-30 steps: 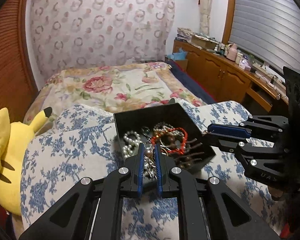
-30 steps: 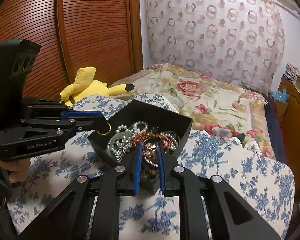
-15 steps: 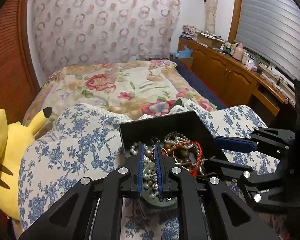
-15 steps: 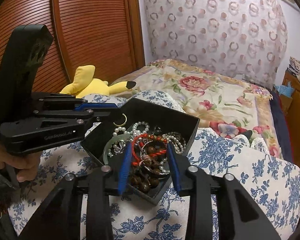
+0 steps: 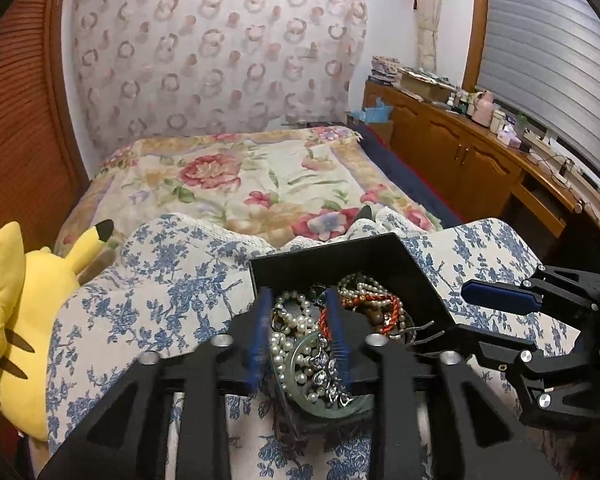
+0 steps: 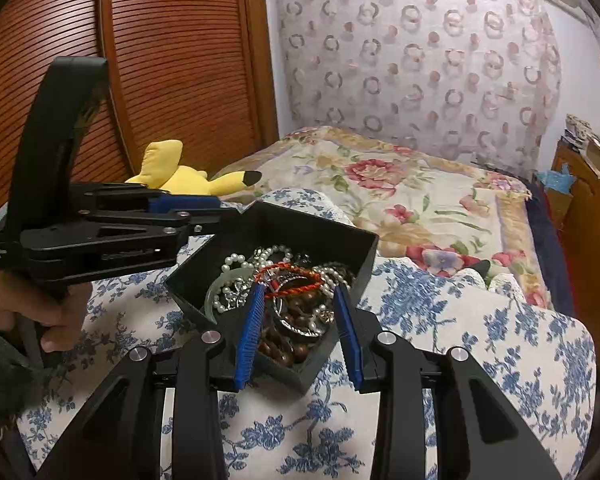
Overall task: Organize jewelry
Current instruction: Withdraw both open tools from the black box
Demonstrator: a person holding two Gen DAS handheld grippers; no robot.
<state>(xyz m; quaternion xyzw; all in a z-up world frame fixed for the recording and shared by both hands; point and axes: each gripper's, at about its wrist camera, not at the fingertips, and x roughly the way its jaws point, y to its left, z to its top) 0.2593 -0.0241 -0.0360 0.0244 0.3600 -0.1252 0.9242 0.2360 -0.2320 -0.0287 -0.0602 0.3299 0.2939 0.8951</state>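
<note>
- Hovering over the black box [image 5: 384, 258] on the blue-flowered cushion [image 5: 147, 292], the left gripper [image 5: 300, 332] is opening its jaws; pearls [image 5: 289, 334] lie between them, not pressed.
- The right gripper [image 6: 295, 320], at 3 o'clock of the left one, stands open above the brown beads [image 6: 287, 340].
- Better to pick one single strand, slowly, because the pieces are tangled.

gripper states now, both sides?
Left gripper: jaws opening over the black jewelry box, pearls and chain between the pads, nothing clamped.
Right gripper: open, straddling the box's near corner, holding nothing.
</note>
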